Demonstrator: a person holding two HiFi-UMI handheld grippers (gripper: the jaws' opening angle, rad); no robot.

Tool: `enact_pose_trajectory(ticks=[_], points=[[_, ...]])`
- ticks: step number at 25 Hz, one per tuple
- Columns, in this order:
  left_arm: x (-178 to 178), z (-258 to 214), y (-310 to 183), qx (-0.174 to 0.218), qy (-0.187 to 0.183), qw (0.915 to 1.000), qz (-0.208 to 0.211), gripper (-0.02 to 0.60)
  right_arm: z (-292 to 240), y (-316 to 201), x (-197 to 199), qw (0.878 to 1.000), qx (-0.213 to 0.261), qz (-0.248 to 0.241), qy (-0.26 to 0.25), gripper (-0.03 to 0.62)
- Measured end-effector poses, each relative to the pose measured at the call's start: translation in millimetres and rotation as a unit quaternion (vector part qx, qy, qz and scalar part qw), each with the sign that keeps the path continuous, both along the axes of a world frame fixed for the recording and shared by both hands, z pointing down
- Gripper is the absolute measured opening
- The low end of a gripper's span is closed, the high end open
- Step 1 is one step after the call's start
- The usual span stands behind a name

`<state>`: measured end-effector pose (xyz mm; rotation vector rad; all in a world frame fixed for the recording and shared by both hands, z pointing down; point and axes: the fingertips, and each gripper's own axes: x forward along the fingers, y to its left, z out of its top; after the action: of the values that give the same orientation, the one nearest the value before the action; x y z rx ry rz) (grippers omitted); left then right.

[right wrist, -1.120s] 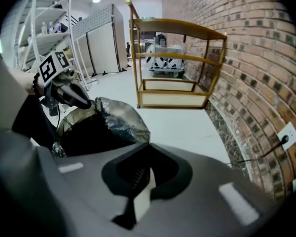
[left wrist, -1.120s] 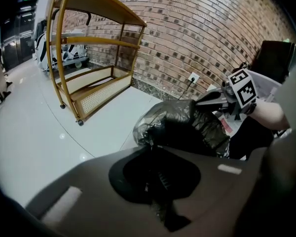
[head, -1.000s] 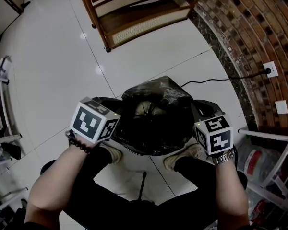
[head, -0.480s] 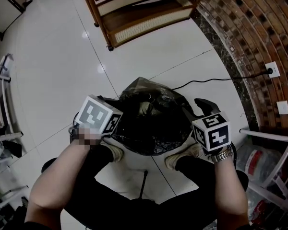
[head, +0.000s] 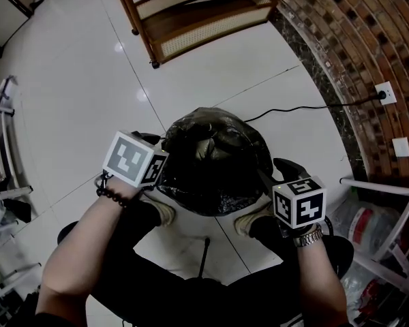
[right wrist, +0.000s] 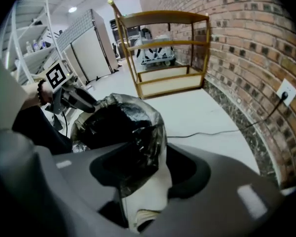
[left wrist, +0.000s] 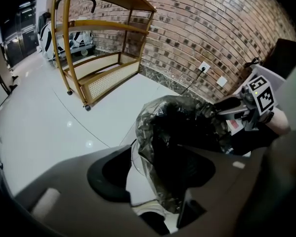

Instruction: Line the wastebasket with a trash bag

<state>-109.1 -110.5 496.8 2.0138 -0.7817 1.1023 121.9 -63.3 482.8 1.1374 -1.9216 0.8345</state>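
Plainly, the left tool stands spread. Its own view shows both jaws wide apart, having just been opening. The black trash bag bulges up in the gap between them, and no pad presses on the film. The right tool reads the same way in its view: jaws apart after just opening, nothing pinched. The bag's crinkled shoulder and the white wall of the wastebasket fill its gap.

That white wall shows clearly only in the two tool views; in the head view the bag's dome hides the basket's rim. Each tool view also catches the other tool across the bag, its jaw tips close to the film.

The head view alone gives the hands. Both forearms reach forward from the bottom edge, each tool tipped steeply down, one at either flank of the bag. A bead bracelet sits on the left wrist and a metal watch on the right.

Just below the tools, the person's shoes bracket the basket on the white tiled floor. Beyond the bag, toward the right tool's side, a cable runs to a wall socket in the brick wall. A wooden shelf cart stands farther ahead.
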Motion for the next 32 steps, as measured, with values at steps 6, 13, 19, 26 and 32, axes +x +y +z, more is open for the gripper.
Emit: enact_pose_trajectory(ticks=[6, 13, 19, 26, 32], points=[[6, 13, 15, -0.033, 0.014, 0.9993, 0.001, 0.278, 27, 7, -3, 0.998, -0.045, 0.032, -0.039, 0.210], [1, 32, 23, -0.048, -0.012, 0.9987, 0.009, 0.278, 31, -7, 1, 0.998, -0.027, 0.047, -0.036, 0.210], [-7, 36, 20, -0.045, -0.024, 0.9987, 0.002, 0.278, 7, -20, 7, 0.998, 0.024, 0.050, -0.016, 0.210], [0, 14, 6, -0.008, -0.011, 0.9999, 0.003, 0.278, -22, -25, 12, 0.997, 0.067, 0.044, -0.002, 0.210], [6, 24, 22, -0.033, -0.014, 0.9988, 0.034, 0.236, 11, 0, -2, 0.999, -0.006, 0.032, -0.018, 0.210]])
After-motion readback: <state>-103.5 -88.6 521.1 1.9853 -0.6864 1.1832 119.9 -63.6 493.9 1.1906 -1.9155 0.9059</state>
